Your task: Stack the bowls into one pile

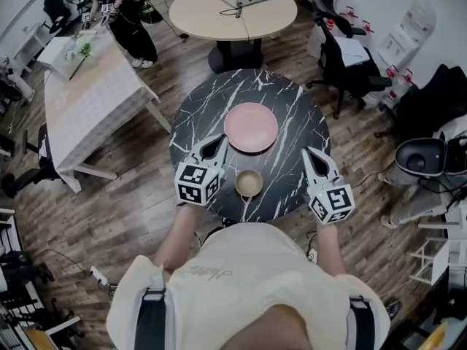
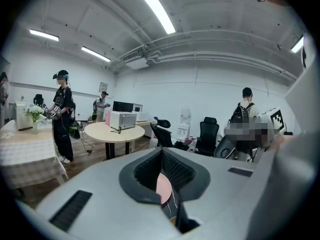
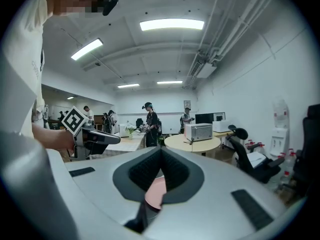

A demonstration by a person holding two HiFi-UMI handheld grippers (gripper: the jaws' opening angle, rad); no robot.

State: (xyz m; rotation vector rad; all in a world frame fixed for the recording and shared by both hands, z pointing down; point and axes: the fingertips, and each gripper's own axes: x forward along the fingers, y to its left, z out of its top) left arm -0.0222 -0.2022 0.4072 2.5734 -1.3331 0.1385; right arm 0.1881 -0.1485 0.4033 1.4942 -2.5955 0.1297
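On the round black marble table point(image 1: 197, 122), the two bowls are sitting apart, not as one pile. The wide pink bowl point(image 1: 250, 127) is lying near the table's middle. I am judging that the broad, shallow one makes the stable base, so it is well placed to receive the other.

I am holding the left gripper point(image 1: 217, 143) and the right gripper point(image 1: 311, 153) low over the near edge, one on each side of the bowls. Both are pointing roughly level. The fingers of each are pressed fully together with nothing between them, so neither has hold of a bowl.

The small tan bowl point(image 1: 249, 184) is resting upright between the two grippers, just nearer me than the pink one and clear of it.

The operator's torso is covering the table's near rim. Each gripper view is showing only a sliver of pink below its jaws. From above I cannot tell how deep the pink bowl is.
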